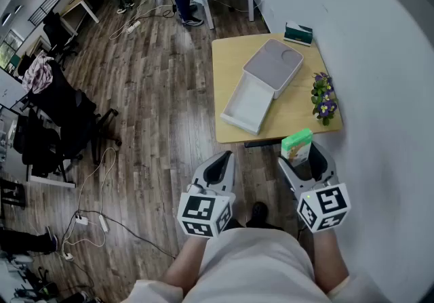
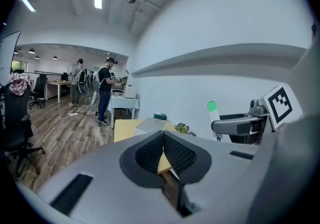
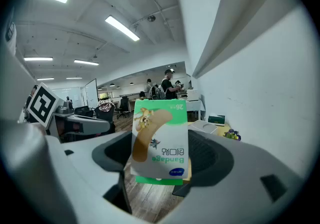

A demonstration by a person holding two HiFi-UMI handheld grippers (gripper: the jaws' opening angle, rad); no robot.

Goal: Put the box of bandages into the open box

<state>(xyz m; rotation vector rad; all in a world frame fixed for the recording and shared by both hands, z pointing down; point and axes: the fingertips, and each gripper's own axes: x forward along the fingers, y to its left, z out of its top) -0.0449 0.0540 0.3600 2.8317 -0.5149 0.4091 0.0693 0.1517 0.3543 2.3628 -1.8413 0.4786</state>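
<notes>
Right gripper [image 1: 304,154] clamps bandage box [image 3: 160,140] upside down, well short of yellow table [image 1: 298,108]; left gripper [image 2: 163,148] pinched closed, empty. Open white box [image 1: 247,104] sits near table edge: heavy drop could shove it off, or carton could slip from grip

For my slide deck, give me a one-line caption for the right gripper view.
Right hand-held gripper grips the box of bandages, its print upside down, an office behind.

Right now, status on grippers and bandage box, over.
Left gripper shut, empty. Right gripper shut on green-and-white cardboard bandage box, short of yellow table. Open white box empty; purple flowers stand beside it.
</notes>
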